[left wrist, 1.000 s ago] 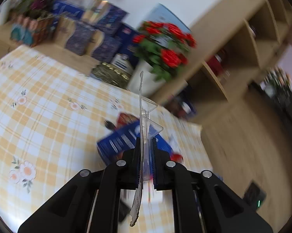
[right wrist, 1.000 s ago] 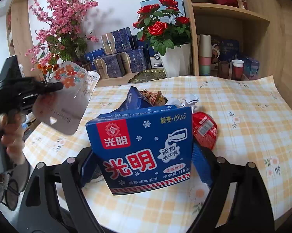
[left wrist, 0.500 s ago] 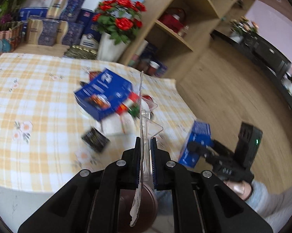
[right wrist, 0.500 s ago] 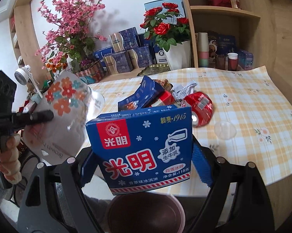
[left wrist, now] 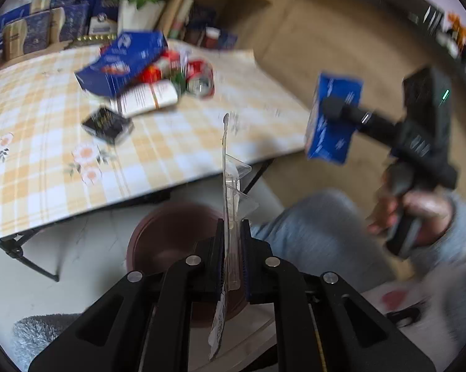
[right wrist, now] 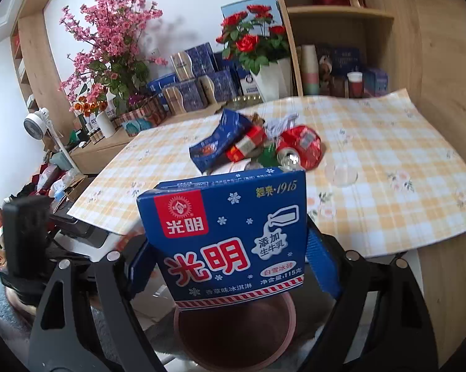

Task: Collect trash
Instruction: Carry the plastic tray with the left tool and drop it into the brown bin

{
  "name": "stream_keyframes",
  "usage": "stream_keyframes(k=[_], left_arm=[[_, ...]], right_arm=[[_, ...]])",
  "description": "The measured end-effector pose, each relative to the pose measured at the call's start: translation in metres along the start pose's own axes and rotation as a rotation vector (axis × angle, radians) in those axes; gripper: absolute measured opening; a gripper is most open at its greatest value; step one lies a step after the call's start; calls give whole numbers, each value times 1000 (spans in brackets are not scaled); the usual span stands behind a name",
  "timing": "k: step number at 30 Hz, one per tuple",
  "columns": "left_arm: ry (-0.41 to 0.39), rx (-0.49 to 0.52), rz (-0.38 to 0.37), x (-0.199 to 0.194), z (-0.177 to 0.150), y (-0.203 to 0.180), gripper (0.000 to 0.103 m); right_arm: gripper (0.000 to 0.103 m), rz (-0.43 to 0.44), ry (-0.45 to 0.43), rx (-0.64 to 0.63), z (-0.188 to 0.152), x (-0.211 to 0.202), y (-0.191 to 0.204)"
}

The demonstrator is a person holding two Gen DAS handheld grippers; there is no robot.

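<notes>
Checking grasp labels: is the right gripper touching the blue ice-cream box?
Touching. The right wrist view shows the right gripper with blue pads pressed against both sides of the blue ice-cream box, above the bin.

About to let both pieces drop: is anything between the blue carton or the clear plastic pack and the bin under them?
Nothing visible. The blue carton hangs over the open brown bin, and the clear plastic pack in the left tongs has only air below it.

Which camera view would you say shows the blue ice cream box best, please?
The right wrist view: the blue box fills the centre, sharp, with its print readable. The left wrist view shows it small and blurred, side on.
</notes>
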State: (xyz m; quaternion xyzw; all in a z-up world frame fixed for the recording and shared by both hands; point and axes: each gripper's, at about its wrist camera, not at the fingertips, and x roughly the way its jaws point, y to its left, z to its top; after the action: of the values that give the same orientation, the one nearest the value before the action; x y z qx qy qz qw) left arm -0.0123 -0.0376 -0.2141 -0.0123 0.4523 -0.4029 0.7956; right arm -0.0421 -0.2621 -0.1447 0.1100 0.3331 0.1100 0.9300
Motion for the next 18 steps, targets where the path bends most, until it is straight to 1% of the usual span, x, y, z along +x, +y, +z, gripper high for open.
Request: stream_keyframes(k=[2,5,9,11,15,18], left_arm=[[59,31,18,18,-6,1,10],[115,71,31,38,-13,3,10],[208,66,45,75,-20,11,10],[244,100,61,90,-21,11,10],[332,212,134,126,-24,3,10],[384,276,222,154,-28,4,10]], right_arm=[[83,3,11,1,-3,2,-3],[83,4,16,18,-5,6,-12],[83,6,37,47,-8,15,-26],[83,0,47,57,-10,20,-33],[83,-9,56,92,-13,27,-51],[83,-18,52,114,-13,28,-61]])
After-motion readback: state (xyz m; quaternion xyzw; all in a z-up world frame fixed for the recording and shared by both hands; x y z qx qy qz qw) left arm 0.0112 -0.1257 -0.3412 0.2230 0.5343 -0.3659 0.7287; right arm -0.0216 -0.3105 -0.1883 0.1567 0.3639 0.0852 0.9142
